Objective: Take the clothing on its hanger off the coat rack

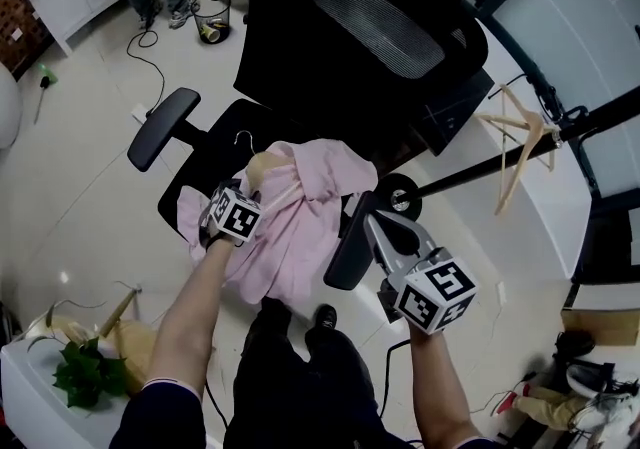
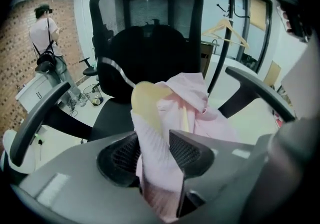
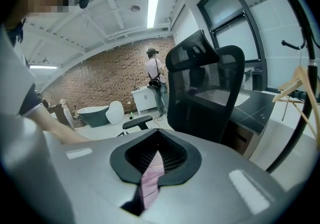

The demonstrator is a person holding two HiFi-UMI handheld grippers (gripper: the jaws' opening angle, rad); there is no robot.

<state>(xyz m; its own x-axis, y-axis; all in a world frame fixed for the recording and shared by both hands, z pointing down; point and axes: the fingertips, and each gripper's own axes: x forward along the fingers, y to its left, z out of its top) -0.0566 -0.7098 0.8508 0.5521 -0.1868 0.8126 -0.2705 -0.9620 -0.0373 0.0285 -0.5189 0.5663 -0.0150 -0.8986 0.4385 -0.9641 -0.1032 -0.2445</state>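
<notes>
Your left gripper [image 2: 156, 154] has its fingers apart, with the pink shirt [image 1: 300, 237] and the wooden hanger [image 2: 147, 99] loose between them. Your right gripper [image 3: 155, 160] is pinched tight on a strip of that shirt. Just below both, the shirt lies heaped on the black chair [image 1: 228, 132]. Pale floor [image 1: 90, 207] all round. Beyond the right fingers stands the coat rack [image 1: 480, 169]; far off, a brick wall [image 3: 100, 76].

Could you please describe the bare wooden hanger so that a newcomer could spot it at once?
Start at the big black office chair, then look right to the black coat rack by the windows. The bare wooden hanger hangs from it; unlike the other hanger, lying on the chair seat inside the pink shirt, it carries no clothing.
</notes>
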